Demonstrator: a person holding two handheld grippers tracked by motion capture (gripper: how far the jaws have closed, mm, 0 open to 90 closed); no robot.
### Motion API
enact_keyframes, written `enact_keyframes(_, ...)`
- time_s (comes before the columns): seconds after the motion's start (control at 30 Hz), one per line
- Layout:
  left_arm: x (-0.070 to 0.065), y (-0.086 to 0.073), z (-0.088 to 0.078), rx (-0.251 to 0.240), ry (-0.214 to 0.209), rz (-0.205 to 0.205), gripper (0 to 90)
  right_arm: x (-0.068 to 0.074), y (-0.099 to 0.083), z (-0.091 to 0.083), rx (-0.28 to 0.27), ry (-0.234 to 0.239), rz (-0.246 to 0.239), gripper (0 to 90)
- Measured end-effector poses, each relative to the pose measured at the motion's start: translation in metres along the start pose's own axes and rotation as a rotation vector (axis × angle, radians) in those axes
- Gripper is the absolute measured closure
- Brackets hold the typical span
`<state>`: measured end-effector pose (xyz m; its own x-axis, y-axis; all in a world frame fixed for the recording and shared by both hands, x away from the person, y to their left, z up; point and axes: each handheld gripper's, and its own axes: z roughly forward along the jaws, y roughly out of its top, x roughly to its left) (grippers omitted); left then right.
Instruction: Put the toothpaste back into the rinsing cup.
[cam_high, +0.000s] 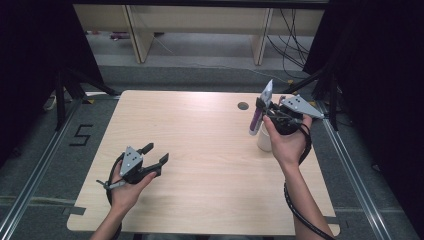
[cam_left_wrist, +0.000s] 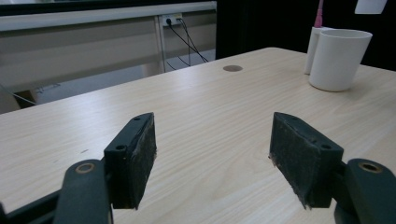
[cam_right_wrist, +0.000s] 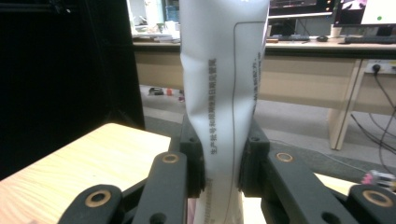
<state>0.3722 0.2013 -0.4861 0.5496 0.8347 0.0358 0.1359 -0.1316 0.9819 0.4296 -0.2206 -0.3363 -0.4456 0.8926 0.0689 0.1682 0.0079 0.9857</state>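
right hand-held gripper (cam_right_wrist: 219, 172) clamps tube (cam_right_wrist: 224, 93); tube top cropped.

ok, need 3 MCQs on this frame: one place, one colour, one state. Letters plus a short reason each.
1. Where does the white cup stand?
A. on the table's right side, by the right tool
B. at the table's left edge
C. on the floor

2. What colour is the tube's lower end in the high view?
A. green
B. purple
C. orange

3. What is the left tool doing?
A. clamped on the cup
B. clamped on the tube
C. open with nothing between its jaws

Answers:
1 A: the cup sits on the table under the right tool.
2 B: the tube runs purple toward the bottom.
3 C: the left tool has its jaws apart over bare wood.
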Motion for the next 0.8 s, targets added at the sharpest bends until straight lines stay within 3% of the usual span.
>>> enact_keyframes(0.47, 0.017, -0.029, -0.012, -0.012, 0.062, -0.074, 33.1, -0.025, 0.006, -0.004, -0.019, -0.075, -0.02, 76.3)
enact_keyframes(0.53, 0.018, -0.032, -0.011, -0.018, 0.064, -0.075, 33.3, -0.028, 0.006, -0.004, -0.015, -0.082, -0.003, 76.3)
enact_keyframes(0.6, 0.019, -0.033, -0.012, -0.013, 0.067, -0.077, 33.4, -0.032, 0.006, -0.004, -0.011, -0.087, -0.021, 76.3)
enact_keyframes(0.73, 0.021, -0.035, -0.012, -0.034, 0.067, -0.075, 33.5, -0.039, 0.004, -0.003, -0.013, -0.114, -0.017, 76.3)
enact_keyframes(0.8, 0.02, -0.035, -0.013, -0.022, 0.075, -0.079, 33.4, -0.041, 0.004, -0.003, -0.011, -0.124, -0.012, 76.2)
